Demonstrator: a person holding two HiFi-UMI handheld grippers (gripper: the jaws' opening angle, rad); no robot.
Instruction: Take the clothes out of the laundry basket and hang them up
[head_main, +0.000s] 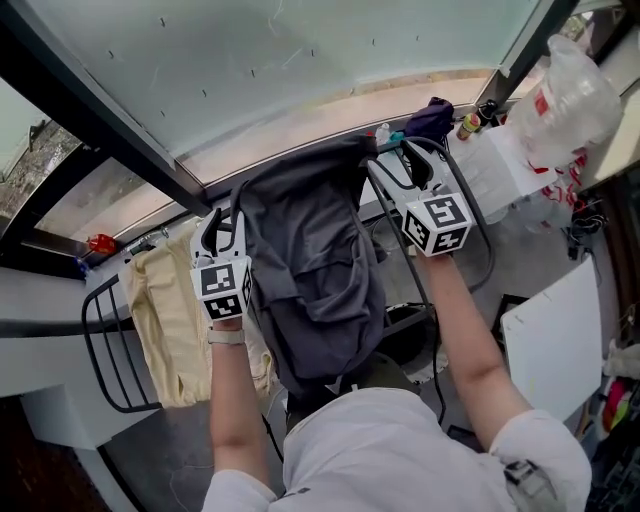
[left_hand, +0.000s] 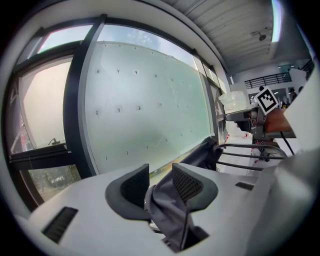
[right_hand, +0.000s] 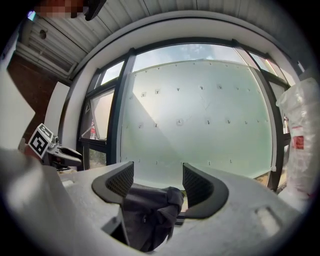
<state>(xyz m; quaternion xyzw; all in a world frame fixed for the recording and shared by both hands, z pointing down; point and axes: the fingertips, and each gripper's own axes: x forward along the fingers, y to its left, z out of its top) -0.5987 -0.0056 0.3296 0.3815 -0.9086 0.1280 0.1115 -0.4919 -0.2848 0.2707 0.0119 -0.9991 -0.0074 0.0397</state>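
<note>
Both arms are stretching forward, bare from the elbow, roughly parallel. The left forearm (head_main: 228, 400) is carrying the left gripper (head_main: 224, 228) with its marker cube facing up. Its jaws are standing apart; a fold of the dark grey garment (head_main: 310, 260) is lying between them against the right-hand jaw, not pinched. The right forearm (head_main: 470, 330) is reaching further out. The right gripper (head_main: 408, 168) is pointing about level, jaws wide apart, the same fabric hanging slack low between them, not clamped.

Dark grey garment (head_main: 310, 270) and cream garment (head_main: 175, 320) are matt cloth; window pane (head_main: 300, 60) is frosted glass
</note>
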